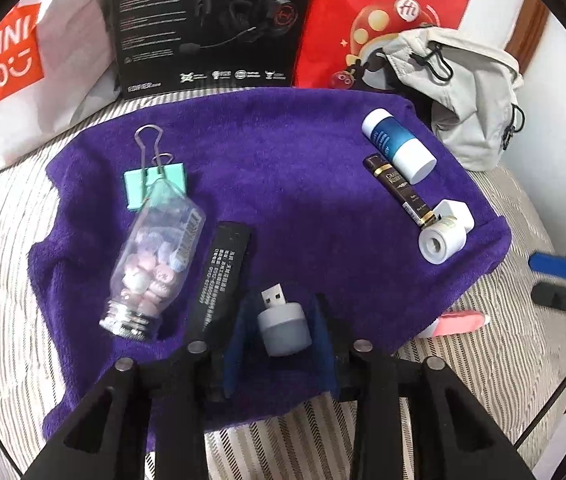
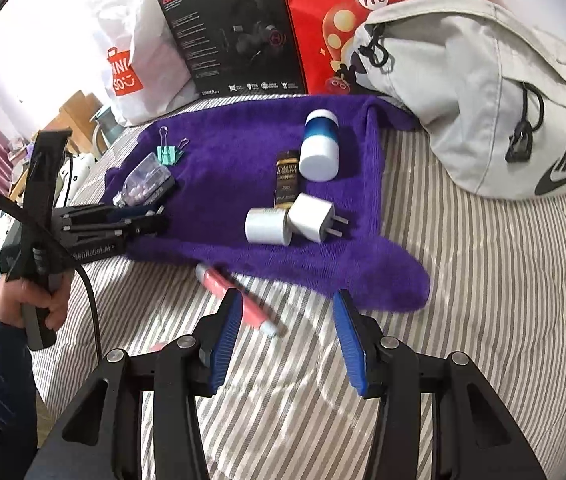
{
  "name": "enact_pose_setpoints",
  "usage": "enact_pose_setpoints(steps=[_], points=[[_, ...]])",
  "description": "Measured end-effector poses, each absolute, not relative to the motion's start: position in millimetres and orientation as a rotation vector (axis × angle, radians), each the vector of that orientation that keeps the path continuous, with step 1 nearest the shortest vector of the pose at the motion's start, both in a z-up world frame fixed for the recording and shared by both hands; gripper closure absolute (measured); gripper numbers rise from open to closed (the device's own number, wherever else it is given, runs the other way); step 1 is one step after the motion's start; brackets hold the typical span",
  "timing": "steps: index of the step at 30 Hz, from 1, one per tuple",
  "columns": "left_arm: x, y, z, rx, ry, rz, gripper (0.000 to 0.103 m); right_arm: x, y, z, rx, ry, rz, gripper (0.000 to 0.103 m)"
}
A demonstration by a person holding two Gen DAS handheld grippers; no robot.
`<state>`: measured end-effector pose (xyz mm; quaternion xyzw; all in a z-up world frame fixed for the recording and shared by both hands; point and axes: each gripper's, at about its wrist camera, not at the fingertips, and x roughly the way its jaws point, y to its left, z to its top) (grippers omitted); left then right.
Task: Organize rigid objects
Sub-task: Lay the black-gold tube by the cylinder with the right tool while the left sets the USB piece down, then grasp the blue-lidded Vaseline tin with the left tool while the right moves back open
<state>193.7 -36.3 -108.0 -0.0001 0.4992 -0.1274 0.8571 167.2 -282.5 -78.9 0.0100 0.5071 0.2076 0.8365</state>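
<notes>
In the left wrist view, my left gripper (image 1: pixel 281 332) is shut on a small grey USB adapter (image 1: pixel 283 326), low over the near edge of a purple towel (image 1: pixel 283 160). Just left of it lie a black bar (image 1: pixel 219 276), a glass bottle of pastel candies (image 1: pixel 155 260) and a teal binder clip (image 1: pixel 155 184). On the towel's right side are a blue-and-white bottle (image 2: pixel 319 148), a brown tube (image 2: pixel 286 178) and two white chargers (image 2: pixel 267 226). My right gripper (image 2: pixel 287 332) hangs open over the striped sheet, a pink tube (image 2: pixel 243 300) beside its left finger.
Behind the towel stand a white shopping bag (image 1: pixel 23 80), a black headset box (image 1: pixel 211 24) and a red bag (image 1: pixel 383 20). A grey backpack (image 2: pixel 483 92) fills the back right. A hand (image 2: pixel 39 304) holds the left gripper's handle, with a black cable hanging from it.
</notes>
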Motion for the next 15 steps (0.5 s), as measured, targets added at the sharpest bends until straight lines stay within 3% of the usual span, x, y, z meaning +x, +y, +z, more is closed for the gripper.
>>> enact_pose_setpoints(steps=[4, 6, 15], points=[[183, -31, -97, -0.005, 1.033, -0.251, 0.065, 156, -287, -81, 0.034, 1.076, 0.435, 0.054], [172, -34, -89, 0.012, 1.011, -0.25, 0.049, 149, -289, -83, 0.041, 1.075, 0.432, 0.053], [104, -72, -75, 0.06, 0.963, -0.34, 0.042, 119, -316, -87, 0.095, 1.059, 0.363, 0.05]])
